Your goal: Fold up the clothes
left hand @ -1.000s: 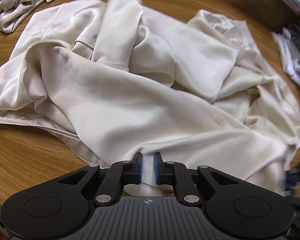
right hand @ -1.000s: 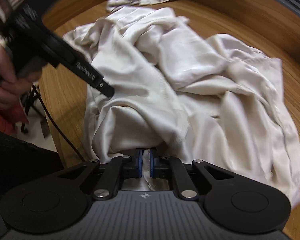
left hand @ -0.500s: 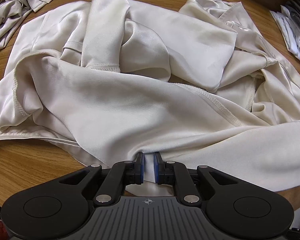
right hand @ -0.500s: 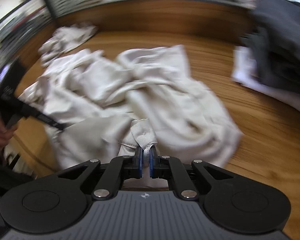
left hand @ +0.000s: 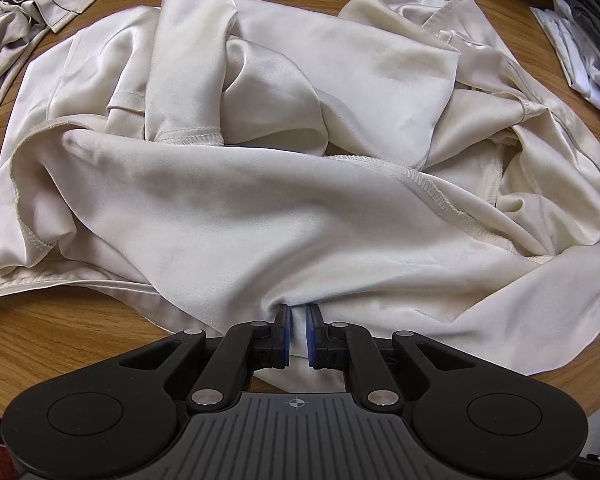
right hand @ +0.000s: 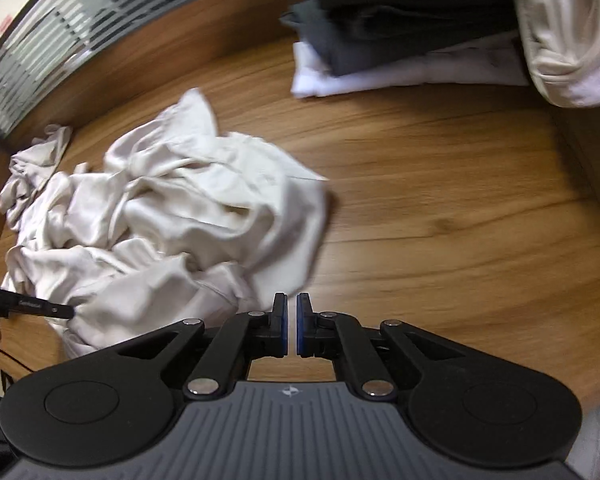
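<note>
Left wrist view had the left gripper (left hand: 297,322) with jaws clamped on the near edge of the cream garment (left hand: 284,184) (crumpled, seams showing), heaped on the wooden desk (left hand: 52,328). The right gripper (right hand: 292,330) hung over bare desk, jaws nearly together, gripping nothing, folded clothes (right hand: 400,40) beyond.

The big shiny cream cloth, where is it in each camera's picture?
Left wrist view: the cream cloth fills most of the picture, its near edge pinched in the left tool.
Right wrist view: it lies crumpled at the left, apart from the right tool, which holds nothing.
Shared landmark: the smaller pale cloth beyond it on the wooden table.
</note>
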A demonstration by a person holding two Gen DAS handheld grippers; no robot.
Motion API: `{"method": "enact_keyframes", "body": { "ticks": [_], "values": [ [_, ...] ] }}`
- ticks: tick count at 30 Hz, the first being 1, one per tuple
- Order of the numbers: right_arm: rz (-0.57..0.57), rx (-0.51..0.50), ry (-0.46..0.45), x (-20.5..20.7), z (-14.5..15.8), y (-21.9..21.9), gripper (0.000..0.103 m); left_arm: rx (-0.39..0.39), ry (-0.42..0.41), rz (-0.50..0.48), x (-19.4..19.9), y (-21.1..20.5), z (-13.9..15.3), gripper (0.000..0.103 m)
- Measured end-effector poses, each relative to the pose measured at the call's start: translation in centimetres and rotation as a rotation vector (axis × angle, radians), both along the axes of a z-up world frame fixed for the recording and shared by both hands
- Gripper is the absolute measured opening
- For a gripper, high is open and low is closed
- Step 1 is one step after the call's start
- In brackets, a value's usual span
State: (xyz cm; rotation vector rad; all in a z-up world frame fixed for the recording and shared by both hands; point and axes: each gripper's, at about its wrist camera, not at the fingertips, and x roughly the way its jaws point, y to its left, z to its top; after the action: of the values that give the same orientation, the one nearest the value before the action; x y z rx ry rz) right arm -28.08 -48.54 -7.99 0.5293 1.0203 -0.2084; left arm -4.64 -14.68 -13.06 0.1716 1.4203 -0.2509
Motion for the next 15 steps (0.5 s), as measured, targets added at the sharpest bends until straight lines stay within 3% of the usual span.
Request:
{"method": "enact_keyframes", "body": {
  "ticks": [8, 15],
  "values": [
    [0.090, 0.020, 0.005, 1.9, -0.4, -0.2, 0.009, 0.006, 0.006, 0.000, -0.1, 0.1, 0.0, 0.012],
    [0.184, 0.079, 0.045, 6.5, -3.0, 1.0, 0.026, 0.009, 0.019, -0.011, -0.1, 0.4, -0.1, 0.012]
  ]
}}
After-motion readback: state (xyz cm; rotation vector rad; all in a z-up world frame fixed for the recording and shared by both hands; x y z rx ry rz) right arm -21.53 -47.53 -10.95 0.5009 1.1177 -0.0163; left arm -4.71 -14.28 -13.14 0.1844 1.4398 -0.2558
